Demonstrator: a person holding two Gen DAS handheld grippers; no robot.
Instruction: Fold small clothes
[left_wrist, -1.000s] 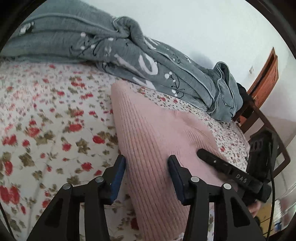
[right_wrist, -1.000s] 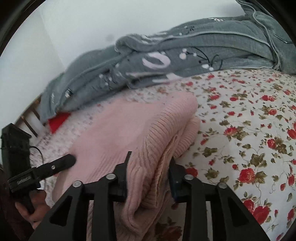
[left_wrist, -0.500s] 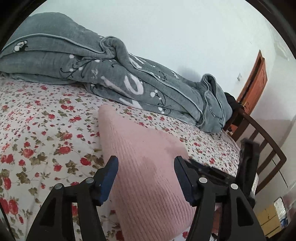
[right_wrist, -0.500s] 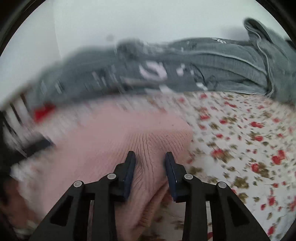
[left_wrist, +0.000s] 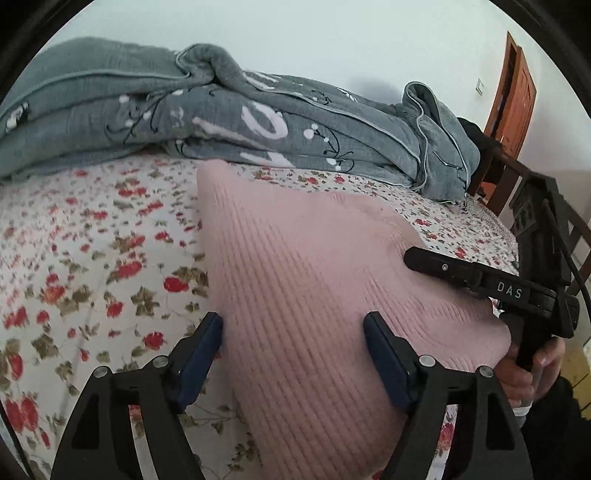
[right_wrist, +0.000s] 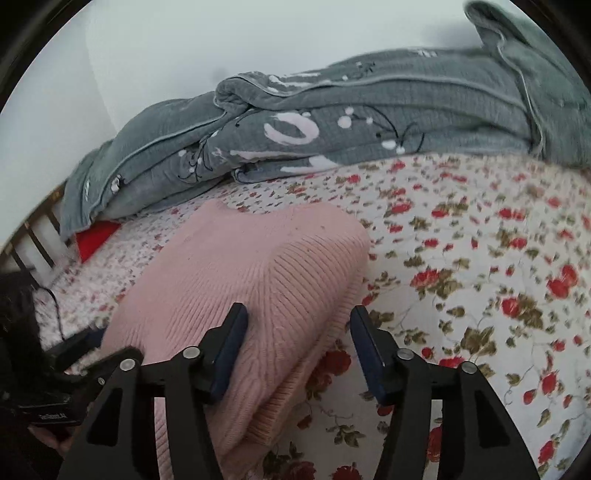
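we have the pink knit sweater (left_wrist: 314, 295) lying folded in a thick stack on the flowered bed sheet (left_wrist: 92, 258), its near edge right in front of us. our left gripper (left_wrist: 293, 325) has its fingers spread wide, one just off the sweater's left edge and the other over the knit, pinching nothing. our right gripper (right_wrist: 299, 321) is likewise spread, straddling the right-hand corner of the stack with one finger over the top layer and one over the sheet (right_wrist: 480, 277), gripping nothing.

the risk, as we judge it, is the stack itself: the layers at the right corner look loosely stepped, so a finger brushing them as we pull away could drag the top layer and spoil the fold. the knit is soft and ribbed, and a fingertip could snag a loop. if another fold is meant, closing on only the top layer would peel it open rather than carry the whole bundle.

behind the sweater a rumpled grey quilt (left_wrist: 258, 122) lies along the wall, near but apart from it. a red item (right_wrist: 96, 240) shows under the quilt's end, and a wooden chair (left_wrist: 546, 206) stands beside the bed; neither blocks us.
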